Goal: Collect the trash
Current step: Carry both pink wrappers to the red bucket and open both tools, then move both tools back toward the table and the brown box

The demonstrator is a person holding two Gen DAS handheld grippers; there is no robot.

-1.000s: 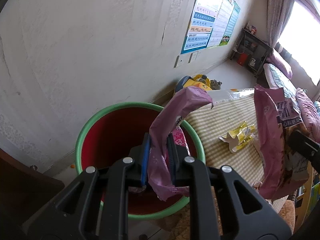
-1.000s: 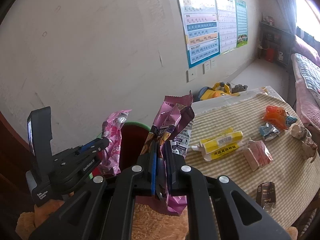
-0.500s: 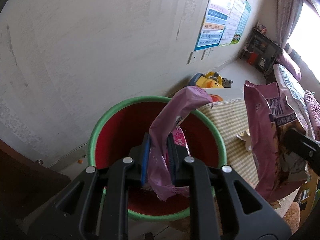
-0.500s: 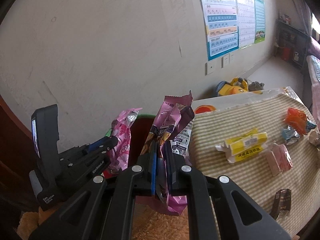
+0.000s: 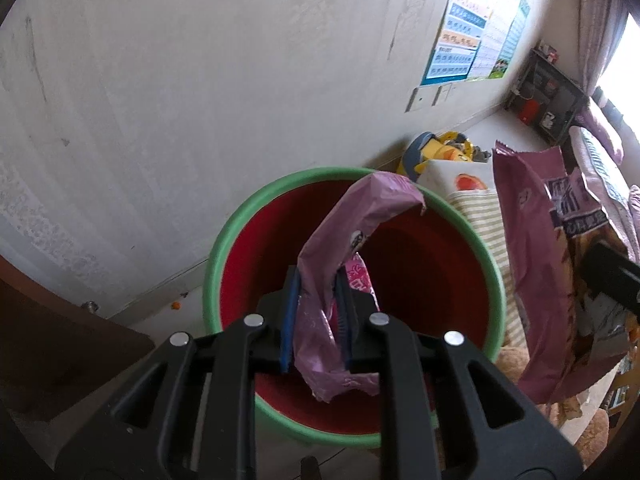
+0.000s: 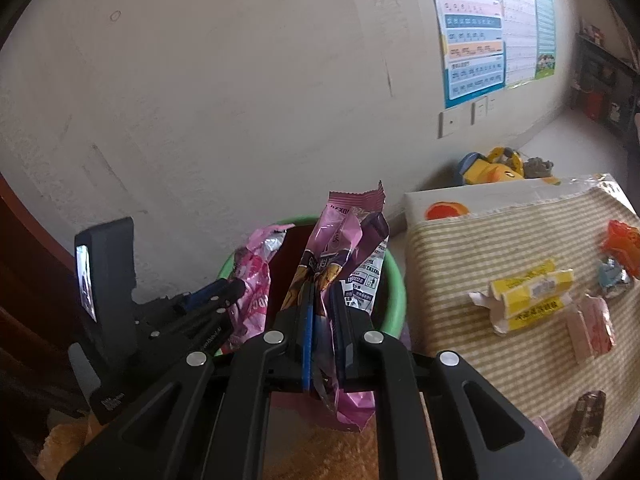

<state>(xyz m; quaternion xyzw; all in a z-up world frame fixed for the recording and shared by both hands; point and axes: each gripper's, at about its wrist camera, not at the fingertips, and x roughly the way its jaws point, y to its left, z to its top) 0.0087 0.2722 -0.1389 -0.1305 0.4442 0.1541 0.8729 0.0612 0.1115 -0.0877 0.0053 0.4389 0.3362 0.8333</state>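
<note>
My left gripper point(image 5: 316, 312) is shut on a pink snack wrapper point(image 5: 344, 232) and holds it above the mouth of a red bin with a green rim point(image 5: 224, 248). My right gripper point(image 6: 322, 320) is shut on a purple snack bag point(image 6: 344, 232) just beside the bin's rim point(image 6: 394, 280). The left gripper point(image 6: 224, 296) with its pink wrapper point(image 6: 256, 276) also shows in the right wrist view. The purple bag point(image 5: 536, 240) hangs at the bin's right in the left wrist view.
A table with a striped cloth point(image 6: 460, 256) at the right holds a yellow wrapper point(image 6: 528, 292), a pink packet point(image 6: 592, 328), an orange wrapper point(image 6: 622, 240) and a dark wrapper point(image 6: 584, 420). A yellow toy point(image 6: 496, 168) lies on the floor by the wall. Brown furniture point(image 5: 48, 344) stands at left.
Both grippers have moved left toward the bin with their wrappers. The left one now hangs over the bin's middle. The table has slid to the right of both views.
</note>
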